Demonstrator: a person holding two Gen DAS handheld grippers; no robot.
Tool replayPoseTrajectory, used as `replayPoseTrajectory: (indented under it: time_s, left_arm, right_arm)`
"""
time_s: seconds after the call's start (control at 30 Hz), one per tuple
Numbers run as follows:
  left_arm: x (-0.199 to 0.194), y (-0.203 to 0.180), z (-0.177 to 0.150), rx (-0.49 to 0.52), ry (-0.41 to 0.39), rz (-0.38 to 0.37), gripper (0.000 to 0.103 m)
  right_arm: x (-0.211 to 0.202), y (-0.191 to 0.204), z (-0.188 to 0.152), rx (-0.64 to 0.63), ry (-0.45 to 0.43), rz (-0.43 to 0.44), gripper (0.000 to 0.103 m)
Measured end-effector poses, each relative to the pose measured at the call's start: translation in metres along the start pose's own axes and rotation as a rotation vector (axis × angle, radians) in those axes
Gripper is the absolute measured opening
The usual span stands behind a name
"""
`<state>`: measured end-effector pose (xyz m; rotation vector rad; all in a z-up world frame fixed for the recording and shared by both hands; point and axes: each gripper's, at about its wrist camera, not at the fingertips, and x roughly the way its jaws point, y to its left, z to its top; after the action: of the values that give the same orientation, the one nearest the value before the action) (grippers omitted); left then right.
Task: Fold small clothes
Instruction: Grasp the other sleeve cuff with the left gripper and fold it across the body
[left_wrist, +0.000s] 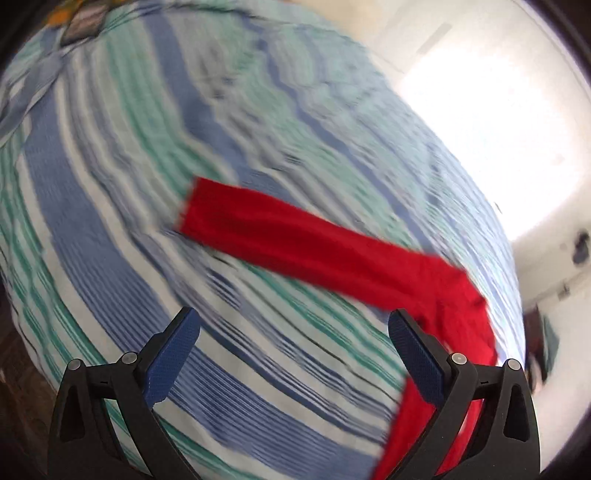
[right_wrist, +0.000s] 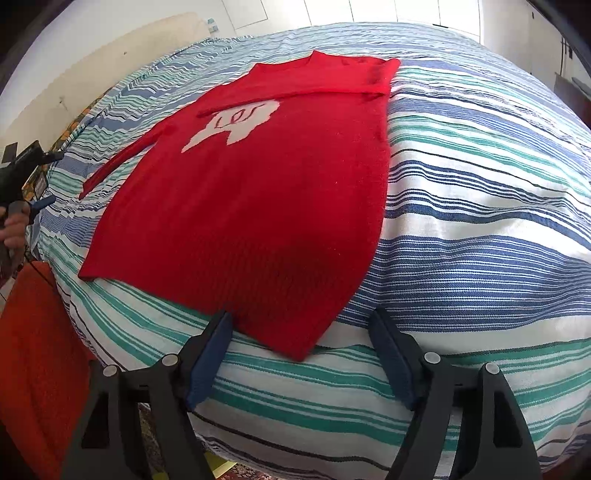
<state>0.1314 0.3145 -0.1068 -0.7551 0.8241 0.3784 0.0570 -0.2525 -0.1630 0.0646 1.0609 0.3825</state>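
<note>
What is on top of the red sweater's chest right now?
One sleeve is folded across the red sweater, covering the upper part of its white design. Whatever the design shows under that sleeve is hidden.

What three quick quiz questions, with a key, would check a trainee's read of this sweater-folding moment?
1. True or false: the right gripper is clamped on the red sweater.
2. Which sleeve is folded across the sweater's chest: (a) the one at the picture's right, (b) the one at the picture's left, (c) both?
3. What does the sweater lie on?

Key:
1. False; its jaws stand open, with the hem corner lying between them.
2. (a); the other sleeve lies out on the cover.
3. A striped bedcover.
</note>
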Motion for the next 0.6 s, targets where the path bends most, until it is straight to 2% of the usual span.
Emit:
replayPoseTrajectory:
  time_s: [0.1,0.17,0.27,0.37,0.47,0.5,0.53,0.57,0.6]
  left_arm:
    - [0.026,0.053,0.023,-0.108,0.066,0.036,0.1]
    - [0.036,0.076,0.032,-0.177,0.072,-0.006,0.098]
    - [0.043,0.085,0.044,-0.245,0.041,-0.054,0.089]
    - [0.059,0.087,0.055,-0.286,0.041,-0.053,0.077]
    - [0.072,0.078,0.059,-0.261,0.05,-0.057,0.055]
    - [0.077,0.073,0.061,-0.243,0.064,-0.062,0.036]
    - [0.079,0.066,0.059,-0.225,0.074,-0.059,0.01]
    - [0.08,0.061,0.059,-0.201,0.084,-0.05,0.003]
    - [0.077,0.056,0.058,-0.175,0.08,-0.015,0.003]
  right_arm:
    - [0.002,0.0,0.001,0.001,0.003,-0.003,0.079]
    - [0.003,0.002,0.001,-0.005,0.003,-0.01,0.081]
    - [0.006,0.007,0.001,-0.024,0.004,-0.026,0.085]
    - [0.009,0.01,0.002,-0.042,0.009,-0.043,0.089]
    - [0.011,0.012,0.003,-0.048,0.011,-0.052,0.092]
    - [0.011,0.012,0.004,-0.048,0.01,-0.054,0.092]
    - [0.011,0.012,0.003,-0.049,0.009,-0.055,0.092]
    - [0.011,0.012,0.003,-0.049,0.007,-0.057,0.093]
    - [0.012,0.013,0.003,-0.05,0.006,-0.058,0.093]
